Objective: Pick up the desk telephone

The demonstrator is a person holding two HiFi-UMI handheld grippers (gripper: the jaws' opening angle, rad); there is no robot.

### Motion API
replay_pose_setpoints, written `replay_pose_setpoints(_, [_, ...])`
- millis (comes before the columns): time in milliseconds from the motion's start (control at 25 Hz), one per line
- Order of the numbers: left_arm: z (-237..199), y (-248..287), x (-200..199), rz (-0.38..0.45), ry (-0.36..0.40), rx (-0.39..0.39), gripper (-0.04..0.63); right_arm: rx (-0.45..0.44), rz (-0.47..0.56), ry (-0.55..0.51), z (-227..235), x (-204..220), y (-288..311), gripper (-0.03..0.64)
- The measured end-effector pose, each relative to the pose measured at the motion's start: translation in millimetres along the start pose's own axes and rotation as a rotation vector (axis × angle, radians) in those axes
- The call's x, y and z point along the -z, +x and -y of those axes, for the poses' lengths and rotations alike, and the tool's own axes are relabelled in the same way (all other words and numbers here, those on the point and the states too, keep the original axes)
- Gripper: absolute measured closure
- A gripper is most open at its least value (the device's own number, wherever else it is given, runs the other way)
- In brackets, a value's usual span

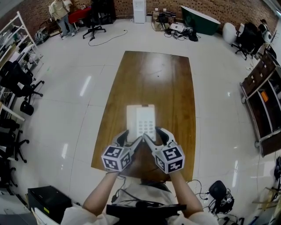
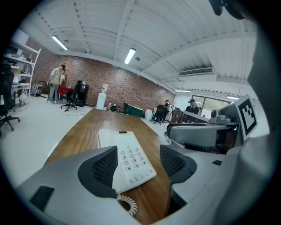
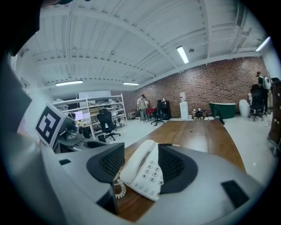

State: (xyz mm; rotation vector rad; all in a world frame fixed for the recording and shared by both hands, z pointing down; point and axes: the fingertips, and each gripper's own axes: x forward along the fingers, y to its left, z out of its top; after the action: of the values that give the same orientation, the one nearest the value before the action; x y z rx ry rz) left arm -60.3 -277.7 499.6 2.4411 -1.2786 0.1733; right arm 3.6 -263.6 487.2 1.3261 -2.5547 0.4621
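A white desk telephone (image 1: 140,121) with a keypad lies flat on the long wooden table (image 1: 149,79), toward its near end. Both grippers are held at the phone's near edge, side by side. In the left gripper view, the left gripper (image 2: 139,166) stands open with the phone's (image 2: 131,160) near corner between its dark pads (image 2: 105,169) and a gap on the right side. In the right gripper view, the right gripper (image 3: 141,166) is open around the handset (image 3: 136,163) and keypad. The coiled cord (image 2: 127,203) hangs at the table's near edge.
The table's near edge (image 1: 140,176) is just under the grippers. Black office chairs (image 1: 17,88) and shelves stand at the left, a wooden cabinet (image 1: 263,101) at the right. A person (image 1: 59,13) stands far off by the brick wall. Cables lie on the floor.
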Motion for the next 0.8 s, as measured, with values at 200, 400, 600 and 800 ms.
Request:
replay_pose_setpoints(200, [-20.2, 19.6, 17.0, -0.062, -0.069, -0.008, 0.255, 0.005, -0.035, 0.036, 17.8, 12.6, 12.0, 0.370])
replay_pose_setpoints(400, [-41.4, 40.9, 34.6, -0.126, -0.131, -0.025, 0.255, -0.012, -0.098, 0.100, 36.0, 34.1, 30.0, 0.333])
replay_pose_setpoints(600, [-47.9, 44.6, 35.0, -0.133, -0.139, -0.026, 0.261, -0.020, -0.157, 0.171, 51.9, 55.7, 45.4, 0.333])
replay_pose_setpoints(800, [-56.2, 41.2, 35.9, -0.130, -0.151, -0.069, 0.227, -0.022, -0.188, 0.198, 60.2, 67.8, 53.2, 0.333])
